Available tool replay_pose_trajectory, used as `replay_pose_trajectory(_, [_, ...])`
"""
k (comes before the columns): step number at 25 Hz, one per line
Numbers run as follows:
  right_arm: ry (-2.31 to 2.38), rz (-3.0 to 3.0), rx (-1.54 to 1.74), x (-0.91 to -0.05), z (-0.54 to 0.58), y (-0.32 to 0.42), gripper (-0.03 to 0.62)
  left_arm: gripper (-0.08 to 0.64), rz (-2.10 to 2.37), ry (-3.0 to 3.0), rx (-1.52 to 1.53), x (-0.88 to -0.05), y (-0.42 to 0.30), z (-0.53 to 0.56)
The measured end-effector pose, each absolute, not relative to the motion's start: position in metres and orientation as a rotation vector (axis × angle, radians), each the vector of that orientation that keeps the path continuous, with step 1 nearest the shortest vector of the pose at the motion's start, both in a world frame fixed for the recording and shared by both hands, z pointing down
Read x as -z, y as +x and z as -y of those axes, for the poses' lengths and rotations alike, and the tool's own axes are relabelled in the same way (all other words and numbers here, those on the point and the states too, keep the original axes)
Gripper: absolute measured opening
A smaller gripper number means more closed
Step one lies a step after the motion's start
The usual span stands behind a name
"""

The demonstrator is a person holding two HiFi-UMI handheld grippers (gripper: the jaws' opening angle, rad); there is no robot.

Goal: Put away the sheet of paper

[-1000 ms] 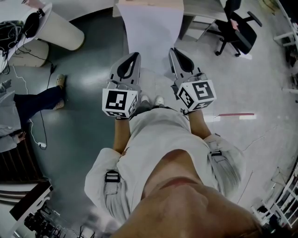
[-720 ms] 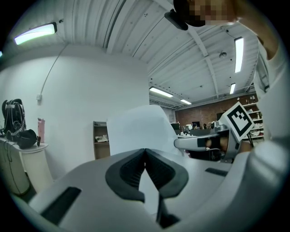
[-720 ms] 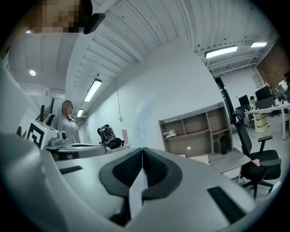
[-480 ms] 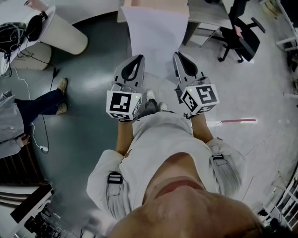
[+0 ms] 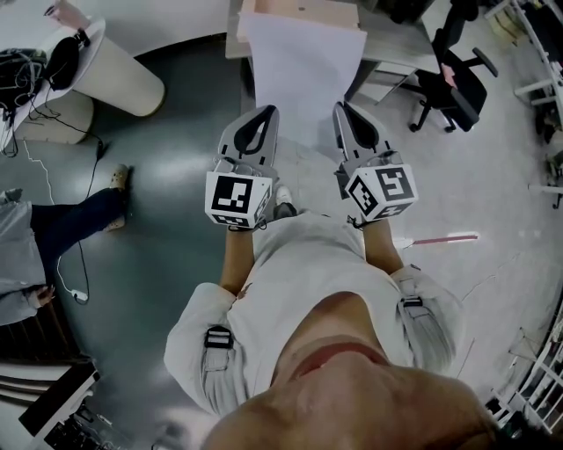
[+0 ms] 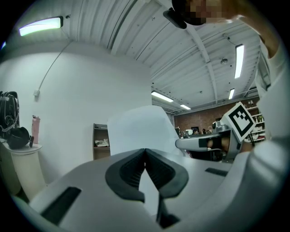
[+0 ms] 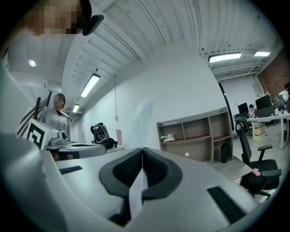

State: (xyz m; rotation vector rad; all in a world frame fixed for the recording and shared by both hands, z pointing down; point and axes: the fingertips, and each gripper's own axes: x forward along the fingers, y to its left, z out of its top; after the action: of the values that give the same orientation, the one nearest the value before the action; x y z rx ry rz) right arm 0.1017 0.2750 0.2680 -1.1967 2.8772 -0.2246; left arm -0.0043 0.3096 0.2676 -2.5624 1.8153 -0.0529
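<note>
A white sheet of paper (image 5: 303, 70) hangs stretched between my two grippers, out in front of me over the floor. My left gripper (image 5: 266, 112) is shut on its near left edge and my right gripper (image 5: 344, 109) is shut on its near right edge. In the left gripper view the paper (image 6: 136, 129) rises from the closed jaws of the left gripper (image 6: 145, 152). In the right gripper view the sheet (image 7: 181, 86) fills the space above the right gripper (image 7: 143, 152), pinched between its pads. A low wooden shelf unit (image 5: 303, 10) stands just beyond the paper's far edge.
The shelf unit (image 7: 199, 133) has open compartments with a few items inside. A black office chair (image 5: 449, 79) stands to the right. A round white table (image 5: 110, 66) with a bag is at the left, and a seated person's legs (image 5: 75, 215) and a floor cable lie left.
Both grippers and the paper have travelled forward together; the shelf unit and the chair now sit closer. Both grips stay the same.
</note>
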Motion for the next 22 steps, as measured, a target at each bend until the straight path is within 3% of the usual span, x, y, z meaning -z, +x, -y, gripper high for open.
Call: replay_pose_trajectory(22, [-1.244, -2.91, 0.269, -0.282, -0.227, 0.035, 0.02, 0.021, -1.826, -2.613, 0.102, -0.291, -0.065, -0.248])
